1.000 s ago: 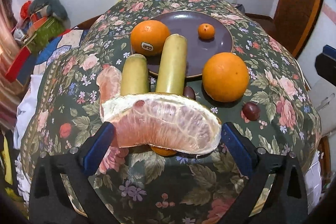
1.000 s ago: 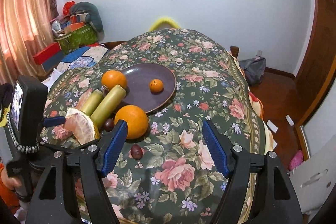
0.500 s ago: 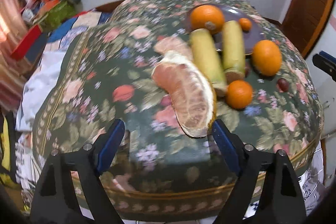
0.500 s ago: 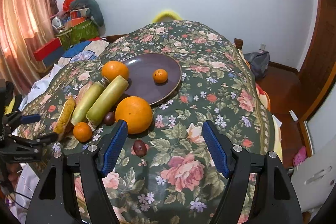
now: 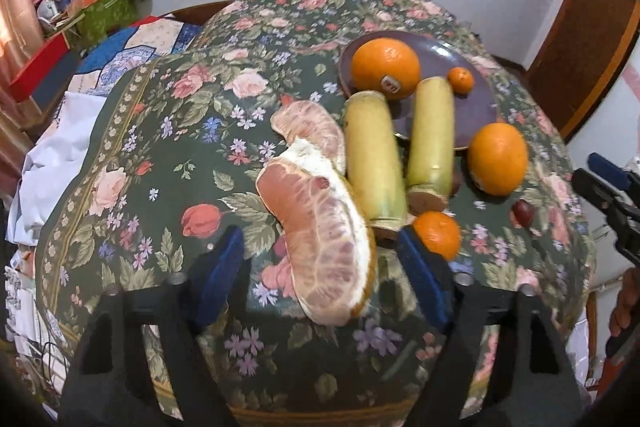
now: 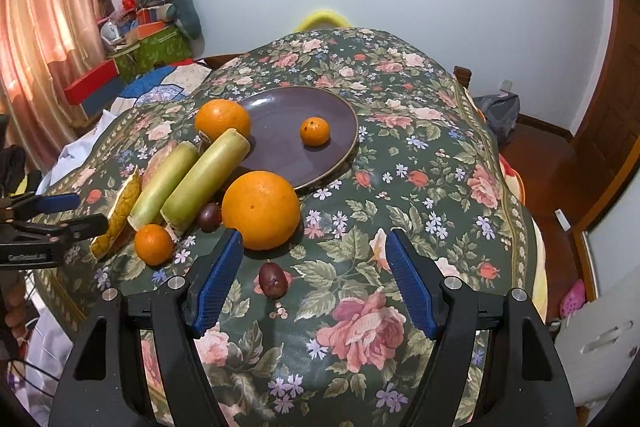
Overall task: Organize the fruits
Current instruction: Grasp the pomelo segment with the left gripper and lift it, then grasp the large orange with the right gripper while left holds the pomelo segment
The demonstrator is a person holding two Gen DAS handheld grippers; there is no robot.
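Note:
A peeled pomelo wedge [image 5: 320, 239] lies on the floral tablecloth between the open fingers of my left gripper [image 5: 320, 267]; neither pad touches it. Beside it lie a second pomelo piece [image 5: 308, 127], two green sugarcane pieces [image 5: 376, 163] [image 5: 432, 139], a small tangerine [image 5: 438, 233] and a big orange [image 5: 498, 159]. A purple plate [image 6: 280, 147] holds a small tangerine [image 6: 315, 131]; another orange [image 6: 222, 119] sits at its left rim. My right gripper [image 6: 310, 279] is open and empty above a dark plum [image 6: 273, 279]. A second plum [image 6: 210, 218] lies by the cane.
The round table [image 6: 400, 211] drops off near both grippers. Boxes and a quilt [image 6: 152, 67] stand at the left by a curtain. A wooden door [image 6: 616, 99] and floor are at the right.
My left gripper swung left, let the pomelo wedge down on the cloth and drew back; the wedge now lies lengthwise between the fingers. My right gripper moved slightly forward and up.

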